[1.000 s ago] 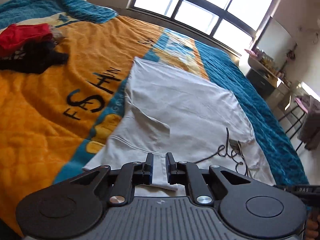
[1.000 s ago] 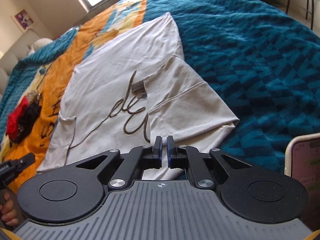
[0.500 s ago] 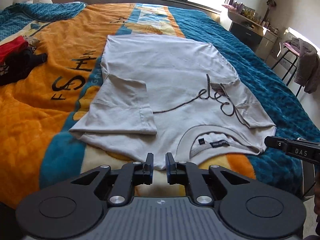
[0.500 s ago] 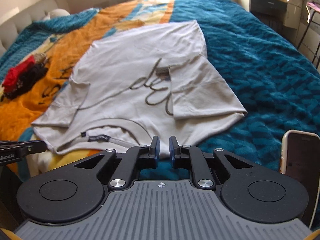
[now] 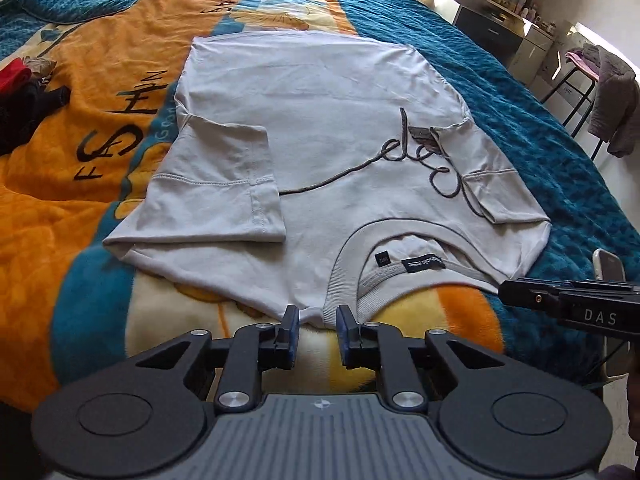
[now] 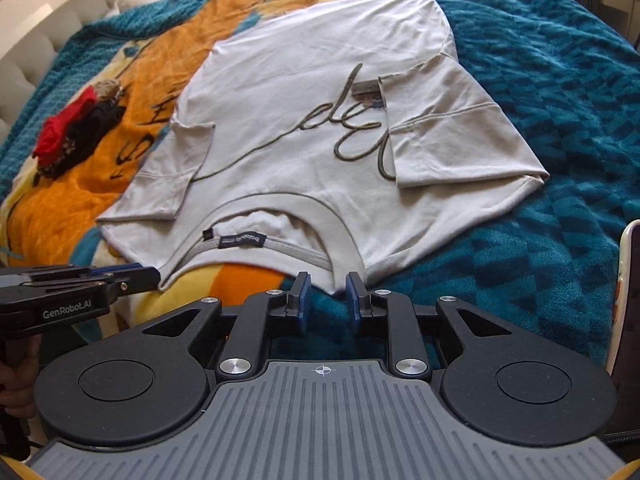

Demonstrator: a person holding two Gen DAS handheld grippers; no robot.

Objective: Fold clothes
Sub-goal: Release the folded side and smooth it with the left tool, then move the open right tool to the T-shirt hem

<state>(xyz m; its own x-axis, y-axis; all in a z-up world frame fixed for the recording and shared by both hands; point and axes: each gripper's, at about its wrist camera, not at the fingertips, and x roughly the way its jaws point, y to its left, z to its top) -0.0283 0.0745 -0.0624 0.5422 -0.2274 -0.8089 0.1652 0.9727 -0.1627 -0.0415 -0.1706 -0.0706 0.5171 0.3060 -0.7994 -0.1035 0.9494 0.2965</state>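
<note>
A white T-shirt (image 5: 320, 128) with a dark script print lies flat on the bed, collar toward me, both sleeves folded in over the body. It also shows in the right wrist view (image 6: 312, 112). My left gripper (image 5: 318, 330) is open and empty, its tips at the shirt's near edge just left of the collar (image 5: 348, 276). My right gripper (image 6: 328, 300) is open and empty, its tips at the near edge just right of the collar (image 6: 264, 248). Each gripper shows from the side in the other's view: the right one (image 5: 568, 304), the left one (image 6: 80, 284).
An orange and teal blanket (image 5: 80, 128) covers the bed. A pile of red and black clothes (image 6: 76, 136) lies at the far left. A phone (image 6: 628, 300) stands at the right edge. A stool with clothes (image 5: 600, 76) and a dresser stand beyond the bed's right side.
Both grippers have pulled back from over the shirt to its collar edge. Their jaws have opened from nearly shut to a wider gap. The shirt lies as before.
</note>
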